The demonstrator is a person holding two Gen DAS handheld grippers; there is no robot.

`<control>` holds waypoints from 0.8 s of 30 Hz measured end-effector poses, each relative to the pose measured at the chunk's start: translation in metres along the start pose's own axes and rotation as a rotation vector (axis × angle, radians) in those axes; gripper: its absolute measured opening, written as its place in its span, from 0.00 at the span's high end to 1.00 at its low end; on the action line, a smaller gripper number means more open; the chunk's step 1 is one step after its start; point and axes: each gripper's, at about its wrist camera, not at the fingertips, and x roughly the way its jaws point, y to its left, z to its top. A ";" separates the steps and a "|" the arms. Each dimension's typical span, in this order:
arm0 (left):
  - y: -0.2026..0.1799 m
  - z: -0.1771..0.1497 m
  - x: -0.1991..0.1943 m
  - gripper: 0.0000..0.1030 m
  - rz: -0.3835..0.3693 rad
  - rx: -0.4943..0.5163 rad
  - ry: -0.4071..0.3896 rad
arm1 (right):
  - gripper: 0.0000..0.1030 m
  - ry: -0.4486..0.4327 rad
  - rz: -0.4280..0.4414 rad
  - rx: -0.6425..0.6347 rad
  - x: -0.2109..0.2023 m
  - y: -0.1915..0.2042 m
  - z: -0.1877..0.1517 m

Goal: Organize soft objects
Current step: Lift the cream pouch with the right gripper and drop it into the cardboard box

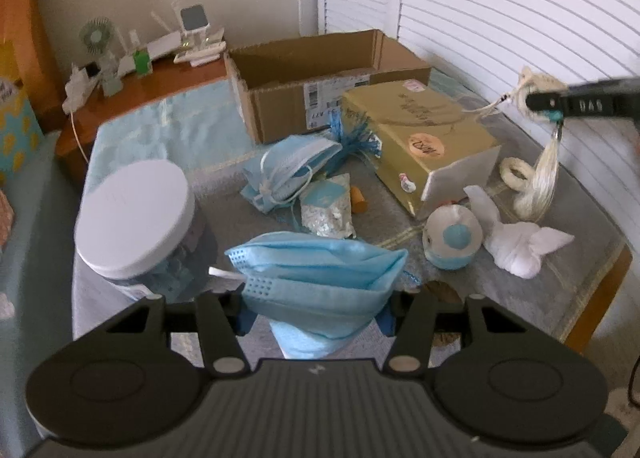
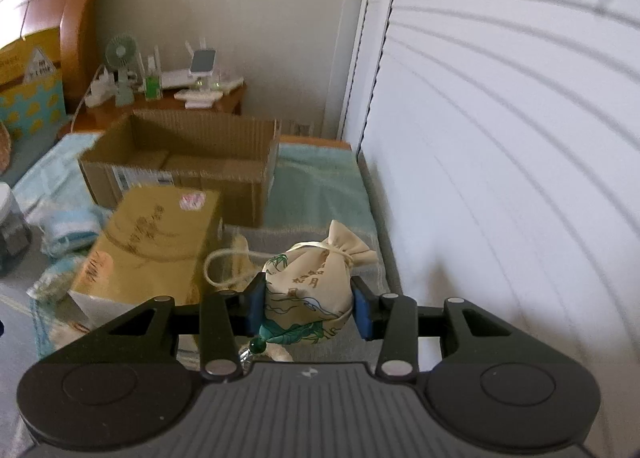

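Your left gripper [image 1: 316,312] pinches a blue face mask [image 1: 316,274] above the table; your right gripper [image 2: 308,308] clamps a printed sachet [image 2: 308,290], its tassel dangling. Carry both level over the open cardboard box [image 2: 180,161] before letting go (mind the trailing cord). The sachet's characters are too blurred to read.

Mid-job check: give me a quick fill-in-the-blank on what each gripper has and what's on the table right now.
1. The left gripper is shut on a blue ____.
2. The right gripper is shut on a cream drawstring ____ with a green bead.
3. The open cardboard box stands behind the ____-coloured box.
4. The jar has a ____ lid.

Missing words: face mask; pouch; gold; white
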 end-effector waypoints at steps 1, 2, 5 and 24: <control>0.000 0.001 -0.002 0.47 0.002 0.009 -0.004 | 0.54 -0.008 0.000 0.003 -0.004 0.000 0.002; 0.000 0.001 -0.005 0.47 0.003 0.015 -0.007 | 0.54 -0.017 0.000 0.007 -0.008 -0.001 0.005; 0.000 0.002 -0.010 0.47 -0.006 0.020 -0.018 | 0.54 -0.041 0.006 0.013 -0.018 -0.001 0.013; 0.014 0.000 -0.015 0.47 -0.066 0.031 -0.084 | 0.54 -0.110 0.094 0.138 -0.012 0.040 0.150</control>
